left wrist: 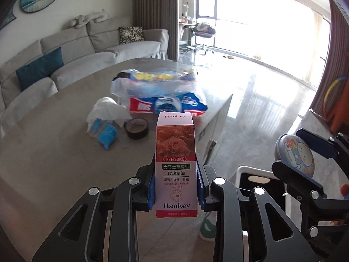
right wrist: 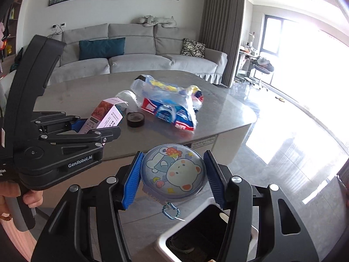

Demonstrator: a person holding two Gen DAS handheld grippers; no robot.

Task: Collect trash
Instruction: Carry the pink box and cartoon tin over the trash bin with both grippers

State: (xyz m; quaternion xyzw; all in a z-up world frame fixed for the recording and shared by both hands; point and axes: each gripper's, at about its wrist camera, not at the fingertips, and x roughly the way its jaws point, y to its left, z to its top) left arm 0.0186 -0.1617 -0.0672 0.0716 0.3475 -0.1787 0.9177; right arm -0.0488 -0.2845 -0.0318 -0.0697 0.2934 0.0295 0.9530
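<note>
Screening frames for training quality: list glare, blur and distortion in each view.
Left wrist view: window blown out, glare on the floor, plastic bag smeared, rose oil box sharp. Right wrist view: window overexposed, cartoon case crisp. Fisheye bends the table edge in both.

The left gripper [left wrist: 176, 181] has its blue pads clamped on the two sides of an upright box [left wrist: 175, 163], fingers pointing to 12 o'clock. The right gripper [right wrist: 173, 174], seen at 3 o'clock from the left wrist, is closed on a round tin [right wrist: 174, 172], one pad [right wrist: 132, 179] on each edge. A bare hand [right wrist: 32, 198] grips the left handle at 8 o'clock.
</note>
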